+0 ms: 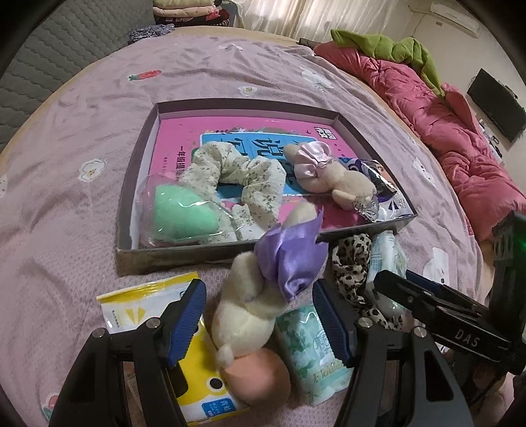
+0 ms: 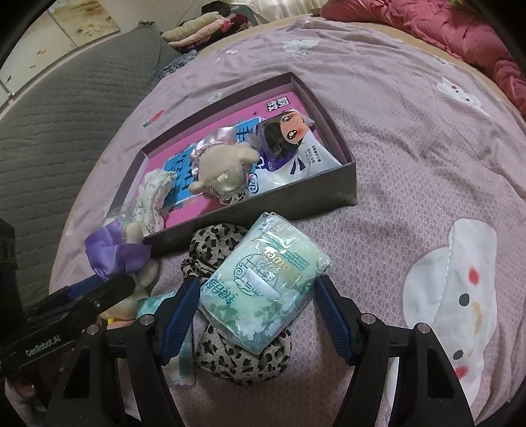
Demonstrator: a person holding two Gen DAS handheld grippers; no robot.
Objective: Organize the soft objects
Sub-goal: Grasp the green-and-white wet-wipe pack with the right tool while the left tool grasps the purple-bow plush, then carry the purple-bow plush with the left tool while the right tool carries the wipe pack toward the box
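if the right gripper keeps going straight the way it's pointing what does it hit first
Most likely the pale green plastic-wrapped tissue pack lying between the open right gripper's fingers, on the leopard-print fabric scrunchie; depth is unclear.

Home bedroom: sheeted bed (image 1: 98,138), pink quilt (image 1: 453,131), folded clothes (image 1: 194,10).

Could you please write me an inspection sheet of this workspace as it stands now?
Surface: bed with lilac sheet, wrinkled.
Job's things: shallow box holding floral scrunchie, green sponge, pink-bowed plush, cartoon pack. Outside the box: purple-bowed plush, leopard scrunchie, green tissue pack, yellow pack, peach ball.
Clutter: pink book lining the box.
Grippers: left gripper open astride the purple-bowed plush; right gripper open around the green tissue pack.
Cables: nothing seen.
Surroundings: red quilt, folded clothes.
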